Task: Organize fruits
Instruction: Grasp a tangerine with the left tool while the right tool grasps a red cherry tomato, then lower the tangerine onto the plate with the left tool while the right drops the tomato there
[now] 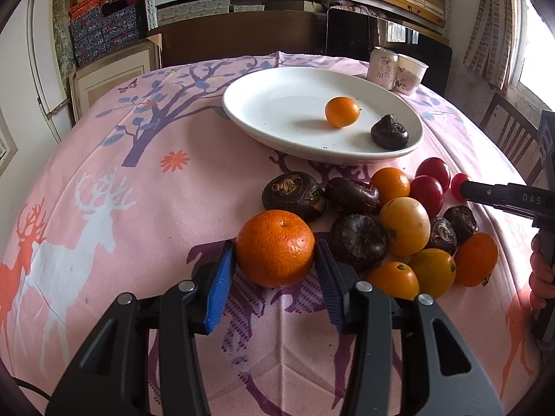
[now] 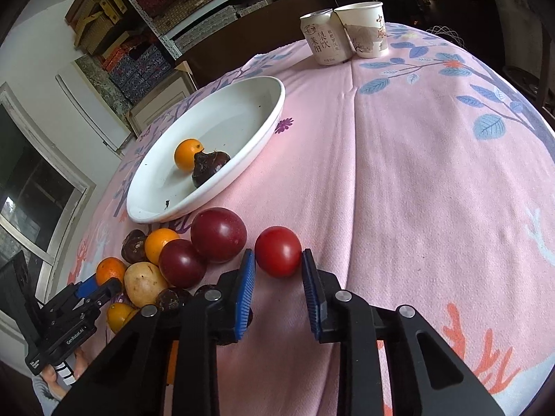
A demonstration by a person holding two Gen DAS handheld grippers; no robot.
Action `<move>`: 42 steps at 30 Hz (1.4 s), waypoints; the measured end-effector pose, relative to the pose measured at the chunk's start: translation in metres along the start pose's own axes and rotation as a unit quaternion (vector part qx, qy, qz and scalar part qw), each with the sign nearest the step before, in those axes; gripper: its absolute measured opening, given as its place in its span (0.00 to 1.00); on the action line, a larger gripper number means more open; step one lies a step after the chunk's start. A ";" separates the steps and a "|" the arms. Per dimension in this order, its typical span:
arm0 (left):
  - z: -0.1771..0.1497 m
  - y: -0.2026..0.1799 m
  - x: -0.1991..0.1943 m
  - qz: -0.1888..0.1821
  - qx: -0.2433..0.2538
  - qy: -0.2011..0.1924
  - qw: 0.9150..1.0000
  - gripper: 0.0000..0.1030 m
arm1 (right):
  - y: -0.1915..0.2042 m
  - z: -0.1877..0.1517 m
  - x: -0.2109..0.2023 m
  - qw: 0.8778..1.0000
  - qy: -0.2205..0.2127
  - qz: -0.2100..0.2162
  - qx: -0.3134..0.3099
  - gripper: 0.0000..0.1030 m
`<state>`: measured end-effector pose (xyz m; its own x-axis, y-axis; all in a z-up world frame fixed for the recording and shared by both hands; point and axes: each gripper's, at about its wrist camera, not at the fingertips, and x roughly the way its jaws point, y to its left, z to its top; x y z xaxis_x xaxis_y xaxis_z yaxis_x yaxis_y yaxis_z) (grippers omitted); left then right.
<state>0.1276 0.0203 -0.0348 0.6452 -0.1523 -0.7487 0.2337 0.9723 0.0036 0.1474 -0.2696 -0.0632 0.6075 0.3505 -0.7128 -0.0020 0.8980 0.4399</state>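
Note:
My left gripper [image 1: 275, 253] is shut on a large orange tangerine [image 1: 275, 248] at the near edge of a fruit pile [image 1: 406, 223] of small oranges, dark water chestnuts and red tomatoes on the pink cloth. My right gripper [image 2: 278, 260] has its blue pads against both sides of a red tomato [image 2: 278, 251] at the pile's right edge, beside two darker red ones [image 2: 218, 234]. A white plate [image 1: 263, 104] beyond the pile holds one small orange [image 1: 342, 111] and one water chestnut [image 1: 389, 132]; the plate also shows in the right wrist view [image 2: 263, 104].
A drink can [image 2: 322, 40] and a paper cup [image 2: 364, 27] stand at the table's far side behind the plate. A wooden chair [image 1: 510, 135] is at the right. Shelves with boxes line the back wall. The left gripper appears in the right wrist view [image 2: 92, 289].

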 end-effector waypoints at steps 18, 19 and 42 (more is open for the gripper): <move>0.101 -0.010 0.030 -0.033 -0.053 -0.029 0.998 0.45 | 0.033 0.074 0.011 0.995 -0.059 0.068 0.039 0.26; 0.102 -0.010 0.036 -0.035 -0.057 -0.024 0.997 0.45 | 0.035 0.078 0.018 0.995 -0.060 0.070 0.040 0.26; 0.040 0.020 0.003 -0.007 -0.064 -0.021 0.998 0.56 | 0.006 0.035 -0.014 0.992 -0.082 0.061 0.070 0.63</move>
<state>0.1630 0.0326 -0.0102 0.6723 -0.1710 -0.7203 0.1497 0.9843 -0.0940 0.1670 -0.2781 -0.0313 0.7306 0.3962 -0.5561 0.0201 0.8016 0.5975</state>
